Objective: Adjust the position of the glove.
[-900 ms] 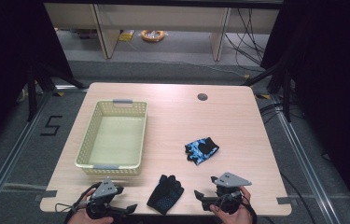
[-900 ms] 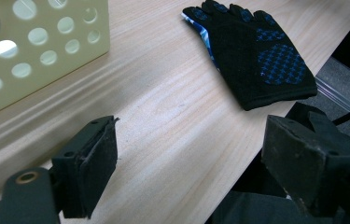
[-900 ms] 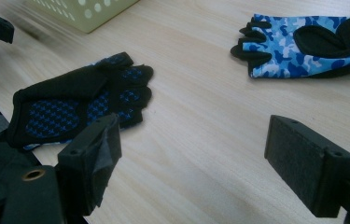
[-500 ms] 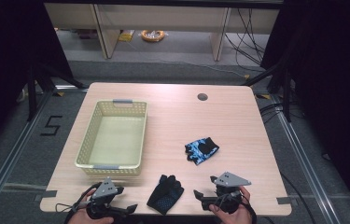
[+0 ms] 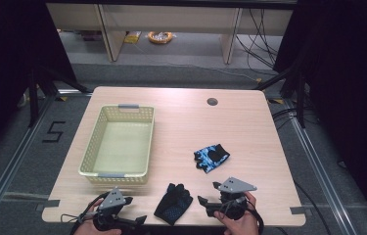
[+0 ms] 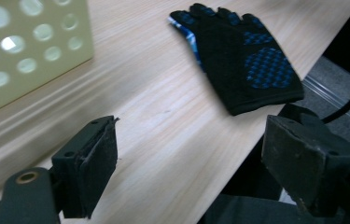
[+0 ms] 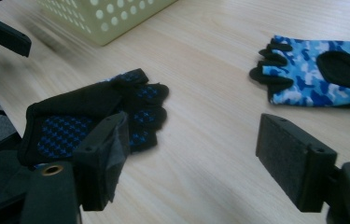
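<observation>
A black glove with blue grip dots lies flat at the table's front edge, between my two grippers. In the left gripper view the black glove lies ahead and to the right, its cuff at the table edge. My left gripper is open with nothing between its jaws. A blue camouflage glove lies farther in, right of centre. My right gripper is open over bare wood, the black glove beside its left jaw.
A pale yellow perforated basket stands empty on the left half of the table. A round cable hole sits near the far edge. The left gripper's jaw tip shows at the upper left of the right gripper view.
</observation>
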